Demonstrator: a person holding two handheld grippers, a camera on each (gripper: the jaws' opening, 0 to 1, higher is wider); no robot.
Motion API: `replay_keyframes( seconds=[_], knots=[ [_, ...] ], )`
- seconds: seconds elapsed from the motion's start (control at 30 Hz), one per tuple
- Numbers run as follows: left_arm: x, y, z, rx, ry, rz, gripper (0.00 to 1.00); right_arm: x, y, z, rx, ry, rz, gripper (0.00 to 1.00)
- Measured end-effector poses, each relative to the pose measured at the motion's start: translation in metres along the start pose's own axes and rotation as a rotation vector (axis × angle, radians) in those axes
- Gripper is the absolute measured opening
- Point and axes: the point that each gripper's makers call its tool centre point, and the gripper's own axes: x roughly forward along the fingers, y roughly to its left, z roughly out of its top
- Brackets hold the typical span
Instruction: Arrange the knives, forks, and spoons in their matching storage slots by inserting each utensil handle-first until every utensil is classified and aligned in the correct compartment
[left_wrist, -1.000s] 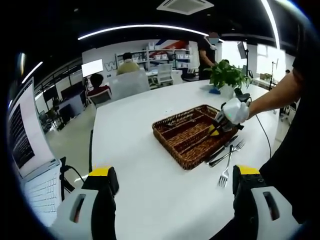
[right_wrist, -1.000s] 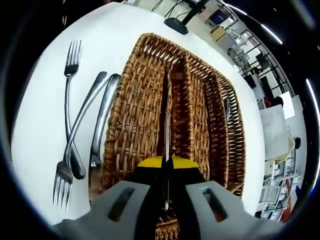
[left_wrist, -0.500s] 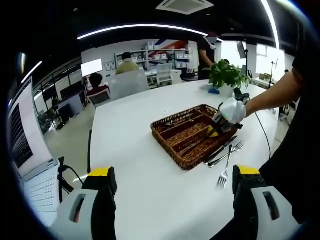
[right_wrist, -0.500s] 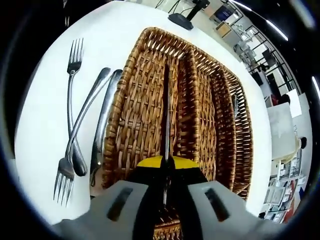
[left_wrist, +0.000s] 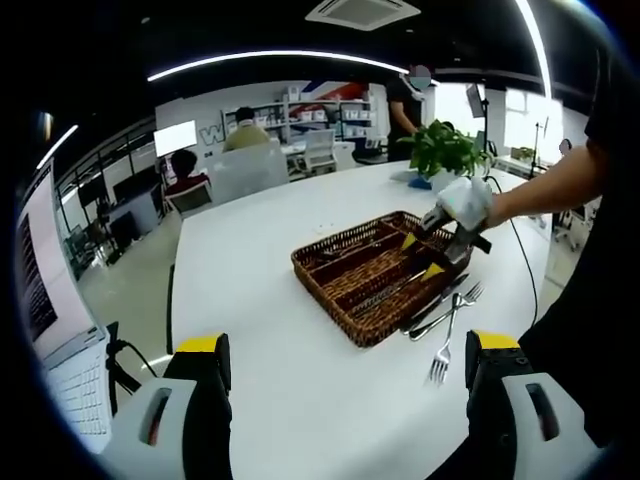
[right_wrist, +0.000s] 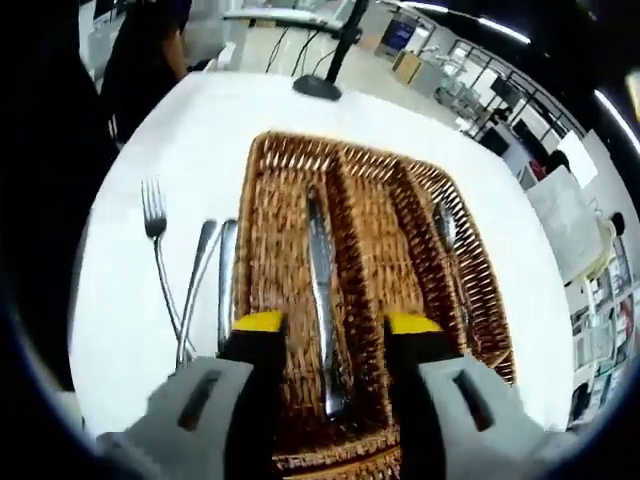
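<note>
In the right gripper view, a fork (right_wrist: 160, 262) lies on the white tabletop (right_wrist: 190, 140) at the left, tines toward the far edge. Just to its right two more utensils (right_wrist: 212, 290) lie side by side, close against the left wall of the wicker tray (right_wrist: 470, 260); what kind they are cannot be told from here. The tray has long compartments running away from the camera. A knife (right_wrist: 322, 300) lies lengthwise in the compartment second from the left, resting on the weave and free of the jaws. Another utensil (right_wrist: 446, 228) lies in a compartment farther right, too small to name. The right gripper (right_wrist: 338, 322) hangs over the near end of the tray, its yellow-tipped jaws spread wide on either side of the knife, holding nothing.

In the left gripper view, the left gripper (left_wrist: 345, 346) hovers above the near part of the tabletop, well apart from the tray, jaws wide open and empty. Farther across the tabletop the tray sits with the loose utensils beside its right wall, and the right gripper is poised over it. A potted plant (left_wrist: 440, 152) stands near the far right edge.
</note>
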Motion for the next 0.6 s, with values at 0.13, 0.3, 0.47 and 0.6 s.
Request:
replay_keyframes(
  seconds=[0.13,0.3,0.47,0.6],
  knots=[
    [0.0,-0.002,0.002,0.006,-0.006,-0.009,0.99,-0.01,-0.012,0.011,0.066,-0.045,-0.032,0.73],
    [0.001,-0.002,0.003,0.009,-0.011,-0.014,0.99,-0.017,-0.022,0.019,0.086,-0.093,-0.082,0.99],
    [0.005,-0.005,0.006,0.017,-0.021,-0.024,0.99,-0.026,-0.022,0.014,0.144,-0.09,-0.097,1.0],
    [0.008,-0.009,0.007,0.023,-0.026,-0.036,0.99,-0.034,-0.017,0.008,0.202,-0.09,-0.109,1.0]
  ],
)
